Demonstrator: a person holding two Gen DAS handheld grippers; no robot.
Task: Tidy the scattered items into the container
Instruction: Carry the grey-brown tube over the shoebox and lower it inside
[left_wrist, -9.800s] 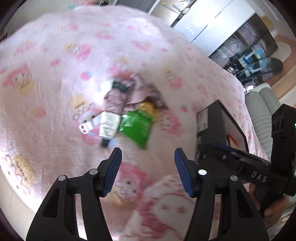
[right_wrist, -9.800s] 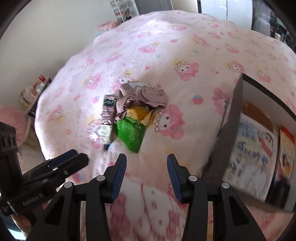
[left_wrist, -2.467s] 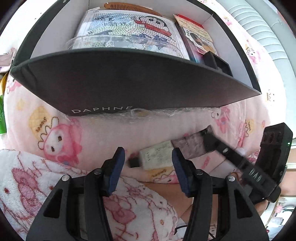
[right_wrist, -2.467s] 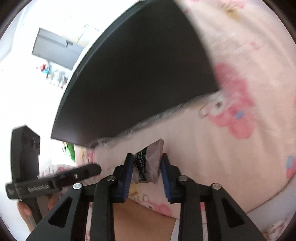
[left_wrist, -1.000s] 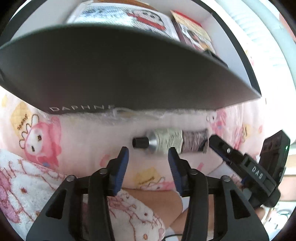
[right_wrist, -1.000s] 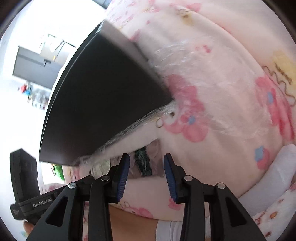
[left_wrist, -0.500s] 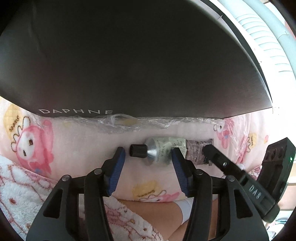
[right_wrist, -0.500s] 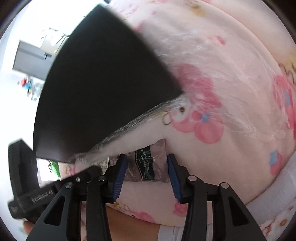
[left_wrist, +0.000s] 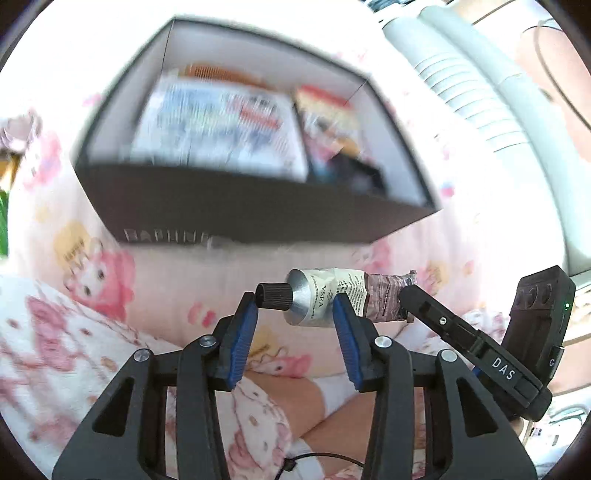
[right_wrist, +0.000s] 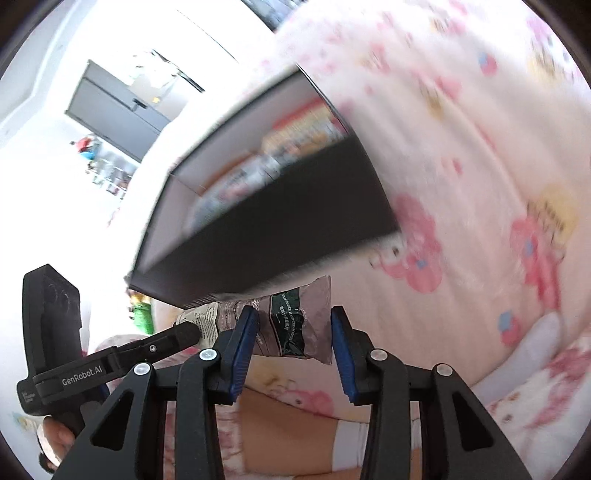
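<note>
A cream tube (left_wrist: 334, 295) hangs crosswise in front of the dark box (left_wrist: 258, 206) on the pink bed blanket (left_wrist: 92, 266), between the parted fingers of both the left gripper (left_wrist: 293, 332) and the right gripper (right_wrist: 291, 339). Contact is unclear, so it may fall short of the box.

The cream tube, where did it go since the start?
The silver-and-mauve cream tube left the pile and is now in front of the dark cardboard box. The right gripper, which pinched its crimped end, has spread wider around it. The box stays on the pink blanket.
</note>
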